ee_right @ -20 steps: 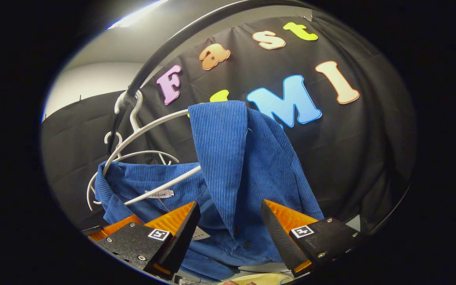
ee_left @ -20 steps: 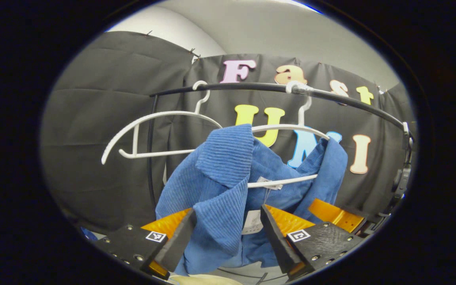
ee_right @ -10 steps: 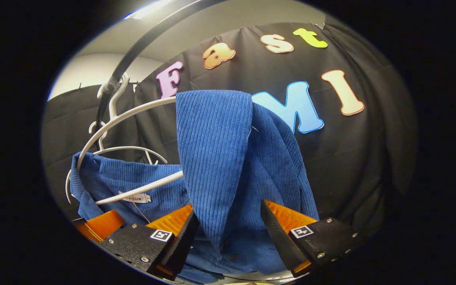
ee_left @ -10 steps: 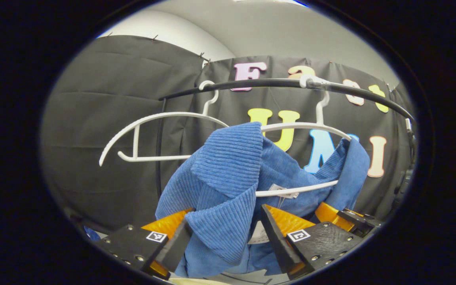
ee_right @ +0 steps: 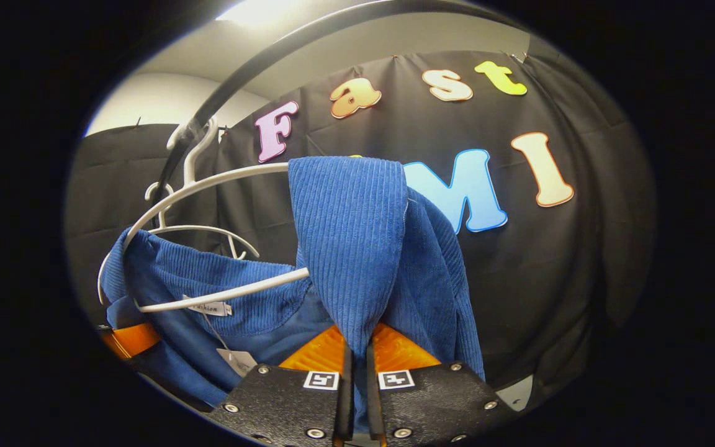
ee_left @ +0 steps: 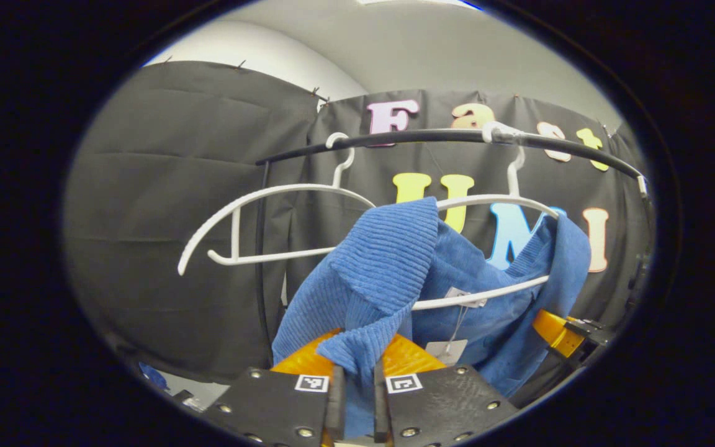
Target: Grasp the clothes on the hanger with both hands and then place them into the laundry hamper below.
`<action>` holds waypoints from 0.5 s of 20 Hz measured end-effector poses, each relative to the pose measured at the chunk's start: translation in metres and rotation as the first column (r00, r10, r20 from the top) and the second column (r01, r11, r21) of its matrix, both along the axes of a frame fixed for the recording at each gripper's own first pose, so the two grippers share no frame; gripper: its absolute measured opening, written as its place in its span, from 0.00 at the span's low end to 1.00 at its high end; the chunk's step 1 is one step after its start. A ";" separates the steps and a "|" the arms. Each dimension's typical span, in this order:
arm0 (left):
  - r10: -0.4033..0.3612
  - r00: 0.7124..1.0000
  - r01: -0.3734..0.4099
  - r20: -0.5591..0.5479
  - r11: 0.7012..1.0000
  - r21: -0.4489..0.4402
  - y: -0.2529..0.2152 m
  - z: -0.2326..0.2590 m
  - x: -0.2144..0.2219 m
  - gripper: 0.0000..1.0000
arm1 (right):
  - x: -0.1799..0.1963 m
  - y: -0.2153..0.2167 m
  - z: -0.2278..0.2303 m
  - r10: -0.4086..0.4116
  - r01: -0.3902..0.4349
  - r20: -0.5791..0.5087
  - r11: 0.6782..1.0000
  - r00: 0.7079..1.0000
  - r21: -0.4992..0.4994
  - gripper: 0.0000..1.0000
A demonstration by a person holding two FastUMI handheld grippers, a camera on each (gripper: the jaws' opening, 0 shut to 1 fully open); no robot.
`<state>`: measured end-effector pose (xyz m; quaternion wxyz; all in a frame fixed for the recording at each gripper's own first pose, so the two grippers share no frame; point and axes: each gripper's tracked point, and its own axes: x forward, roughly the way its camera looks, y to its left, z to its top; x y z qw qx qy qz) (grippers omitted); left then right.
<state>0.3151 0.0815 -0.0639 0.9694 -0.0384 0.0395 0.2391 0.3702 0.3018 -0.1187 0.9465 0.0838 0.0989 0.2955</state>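
Note:
A blue corduroy jacket (ee_left: 388, 267) hangs on a white hanger (ee_left: 494, 202) from a black rail (ee_left: 432, 135). In the left gripper view my left gripper (ee_left: 357, 388) is shut on the jacket's collar flap, with the cloth pinched between both fingers. In the right gripper view the same jacket (ee_right: 351, 248) drapes over the hanger (ee_right: 208, 186), and my right gripper (ee_right: 355, 385) is shut on the other front flap. The right gripper (ee_left: 559, 332) also shows at the jacket's far edge in the left gripper view. The hamper is out of sight.
A second, bare white hanger (ee_left: 258, 211) hangs on the rail to the left of the jacket. A black upright post (ee_left: 262, 248) of the rack stands behind it. White paper tags (ee_left: 450, 351) dangle inside the jacket.
Both grippers went from open around the jacket's flaps to shut on them. Both views shifted slightly, with the jacket now a little closer.

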 end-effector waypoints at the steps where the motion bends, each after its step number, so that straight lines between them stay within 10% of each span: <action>1: -0.016 1.000 0.016 0.005 1.000 -0.005 -0.005 0.002 -0.004 0.19 | -0.003 0.003 0.000 0.026 -0.026 -0.014 1.000 1.000 0.018 0.07; 4: -0.054 0.998 0.057 0.043 0.997 -0.061 -0.011 0.005 -0.008 0.01 | 0.000 -0.007 0.002 0.043 -0.043 -0.010 0.999 0.999 0.019 0.00; 10: -0.086 0.994 0.091 0.069 0.994 -0.069 -0.010 0.022 -0.029 0.00 | 0.017 -0.044 0.022 -0.067 0.065 0.067 0.998 0.995 0.026 0.00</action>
